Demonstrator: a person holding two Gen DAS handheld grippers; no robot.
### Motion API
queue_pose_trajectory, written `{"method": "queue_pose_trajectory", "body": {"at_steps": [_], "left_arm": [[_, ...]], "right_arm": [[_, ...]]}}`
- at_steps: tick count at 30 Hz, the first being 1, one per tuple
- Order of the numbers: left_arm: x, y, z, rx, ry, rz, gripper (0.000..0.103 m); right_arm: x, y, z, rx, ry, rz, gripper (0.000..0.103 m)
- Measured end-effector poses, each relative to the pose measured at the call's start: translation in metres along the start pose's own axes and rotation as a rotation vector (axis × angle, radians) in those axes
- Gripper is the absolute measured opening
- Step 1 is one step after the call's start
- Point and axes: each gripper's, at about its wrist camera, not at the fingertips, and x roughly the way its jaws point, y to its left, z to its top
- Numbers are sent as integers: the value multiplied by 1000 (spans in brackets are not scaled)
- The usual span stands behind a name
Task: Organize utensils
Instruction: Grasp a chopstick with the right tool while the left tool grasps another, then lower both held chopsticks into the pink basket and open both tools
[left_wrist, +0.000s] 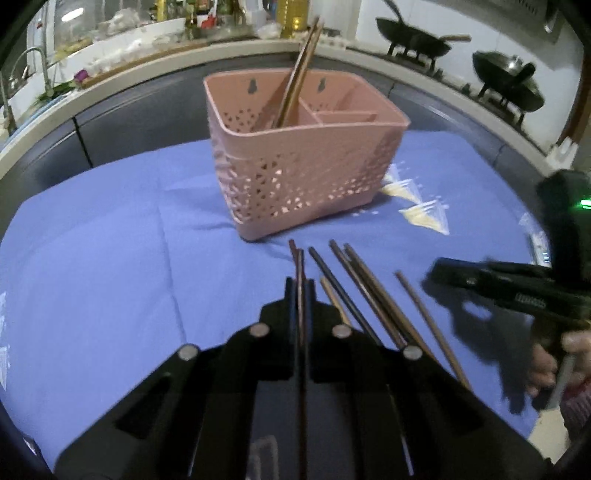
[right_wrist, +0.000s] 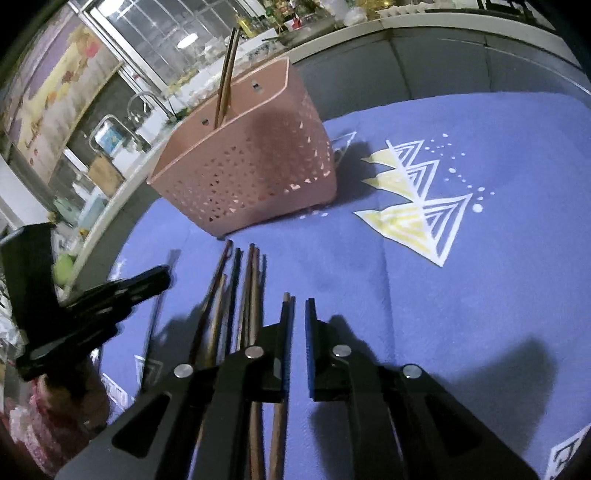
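The left gripper (left_wrist: 301, 291) is clenched on a thin dark chopstick (left_wrist: 300, 269), pinched between its two fingers, tip poking out just ahead of them toward the pink utensil basket (left_wrist: 306, 173). The right gripper (right_wrist: 299, 314) stands slightly parted and grasps nothing — blue cloth shows in the gap, and a brown chopstick (right_wrist: 286, 306) lies on the cloth right along its left finger, touching or not I cannot tell. More loose chopsticks (right_wrist: 240, 295) lie side by side on the blue tablecloth (right_wrist: 424, 314) between the two tongs, pointing toward the basket. The basket stands upright on the cloth ahead of both tongs, a pair of brown chopsticks (left_wrist: 299, 74) leaning in its larger left compartment — the smaller right sections look bare.
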Motion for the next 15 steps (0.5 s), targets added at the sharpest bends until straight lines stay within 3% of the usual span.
{"method": "queue_pose_trajectory", "body": {"at_steps": [4, 6, 8, 10, 12, 15], "left_arm": [[-18, -1, -8, -34, -17, -41, 4], [-26, 0, -11, -57, -27, -69, 4], [-31, 5, -15, -59, -38, -76, 4], [-37, 4, -15, -58, -56, -79, 4], [-43, 5, -14, -64, -72, -89, 4], [-59, 4, -5, -70, -116, -107, 4]], "right_arm": [[6, 12, -6, -49, 26, -45, 51], [10, 19, -7, -82, 33, -67, 51], [17, 30, -8, -145, 51, -114, 47], [26, 43, -10, -245, 58, -197, 8], [30, 50, -12, -310, 60, -231, 6], [27, 52, -10, -318, 69, -216, 4]]}}
